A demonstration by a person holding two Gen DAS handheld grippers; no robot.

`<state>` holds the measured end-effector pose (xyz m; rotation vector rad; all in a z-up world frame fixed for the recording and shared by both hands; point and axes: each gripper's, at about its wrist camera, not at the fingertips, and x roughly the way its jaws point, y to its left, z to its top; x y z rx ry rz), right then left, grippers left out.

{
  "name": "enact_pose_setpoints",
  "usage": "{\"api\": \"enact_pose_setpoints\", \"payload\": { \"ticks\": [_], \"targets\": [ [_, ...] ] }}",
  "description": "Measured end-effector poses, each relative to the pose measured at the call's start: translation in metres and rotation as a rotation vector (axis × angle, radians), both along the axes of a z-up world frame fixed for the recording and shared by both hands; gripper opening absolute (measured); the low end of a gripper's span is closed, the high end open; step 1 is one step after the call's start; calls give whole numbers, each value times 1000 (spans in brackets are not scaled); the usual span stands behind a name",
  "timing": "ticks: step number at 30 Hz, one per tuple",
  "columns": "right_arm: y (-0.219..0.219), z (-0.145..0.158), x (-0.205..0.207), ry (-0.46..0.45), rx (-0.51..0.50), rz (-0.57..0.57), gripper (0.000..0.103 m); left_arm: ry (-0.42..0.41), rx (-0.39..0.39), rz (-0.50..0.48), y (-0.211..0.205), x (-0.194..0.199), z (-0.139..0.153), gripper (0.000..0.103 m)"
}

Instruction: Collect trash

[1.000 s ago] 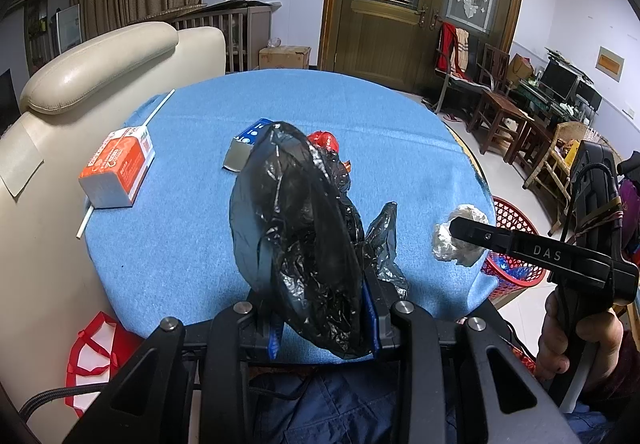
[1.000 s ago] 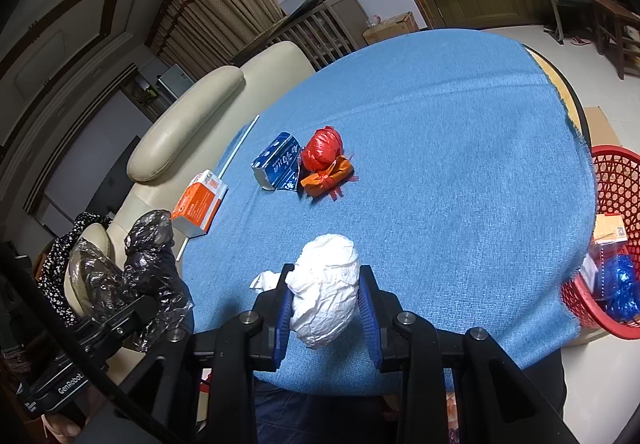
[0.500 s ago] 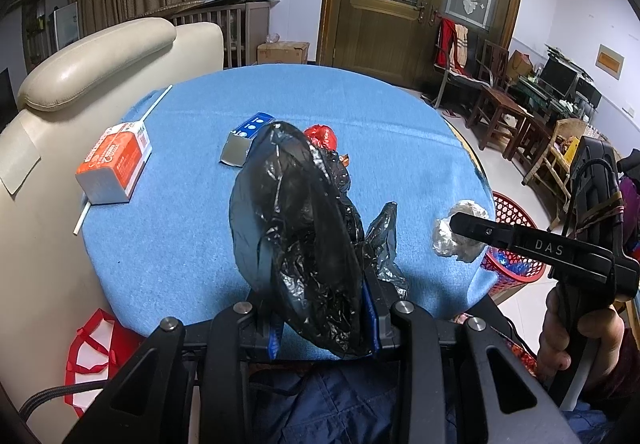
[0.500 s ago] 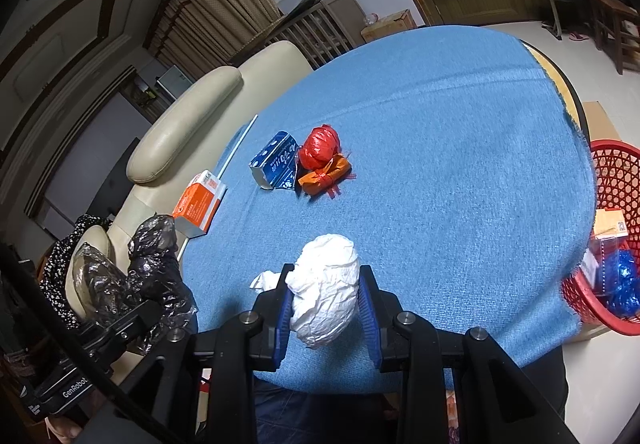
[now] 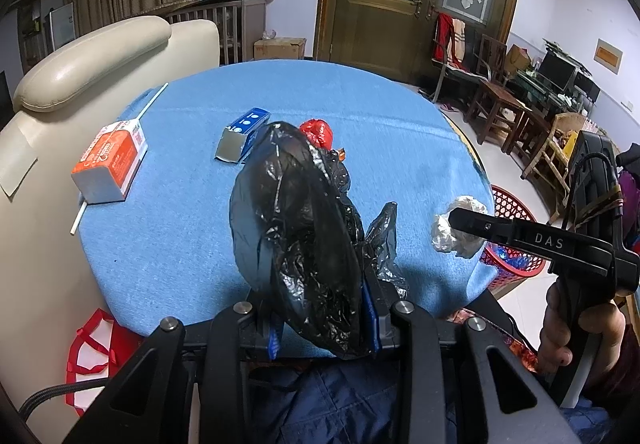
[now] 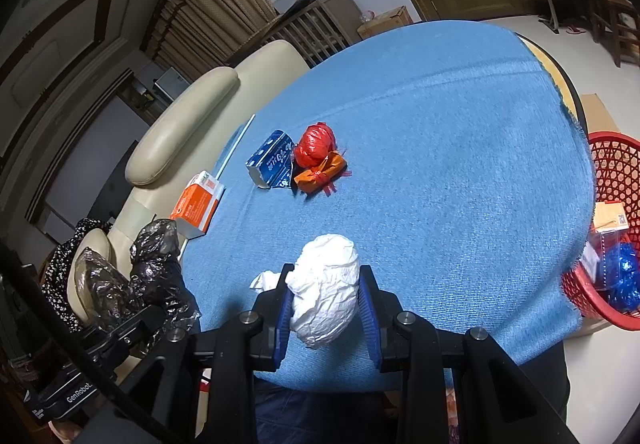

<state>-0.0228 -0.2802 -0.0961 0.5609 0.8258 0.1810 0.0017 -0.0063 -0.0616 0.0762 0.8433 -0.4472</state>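
Observation:
My left gripper (image 5: 322, 320) is shut on a crumpled black plastic bag (image 5: 296, 236), held above the near edge of the blue table; the bag also shows in the right wrist view (image 6: 132, 276). My right gripper (image 6: 326, 312) is shut on a crumpled white paper wad (image 6: 326, 292), also visible in the left wrist view (image 5: 452, 232). On the blue tablecloth (image 6: 440, 164) lie a blue carton (image 6: 270, 160), a red bag ball (image 6: 316, 142), an orange wrapper (image 6: 320, 174), an orange-and-white carton (image 6: 198, 208) and a white straw (image 6: 236, 144).
A red mesh basket (image 6: 616, 184) with trash in it stands on the floor off the table's right edge. A cream armchair (image 5: 92, 56) presses against the table's left side. A red bag (image 5: 92, 352) lies on the floor at the left. Wooden chairs stand at the far right.
Both grippers have drawn back slightly toward the near table edge while keeping their hold. The items on the table have not moved.

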Motion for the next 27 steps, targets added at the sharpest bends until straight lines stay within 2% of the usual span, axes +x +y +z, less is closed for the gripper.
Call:
{"api": "enact_pose_setpoints", "payload": {
  "ticks": [11, 27],
  "targets": [
    [-3, -3, 0, 6, 13, -5, 32, 5, 12, -9, -3, 0, -1, 34],
    [-18, -8, -5, 6, 47, -36, 32, -28, 81, -81, -26, -5, 2, 34]
  ]
}}
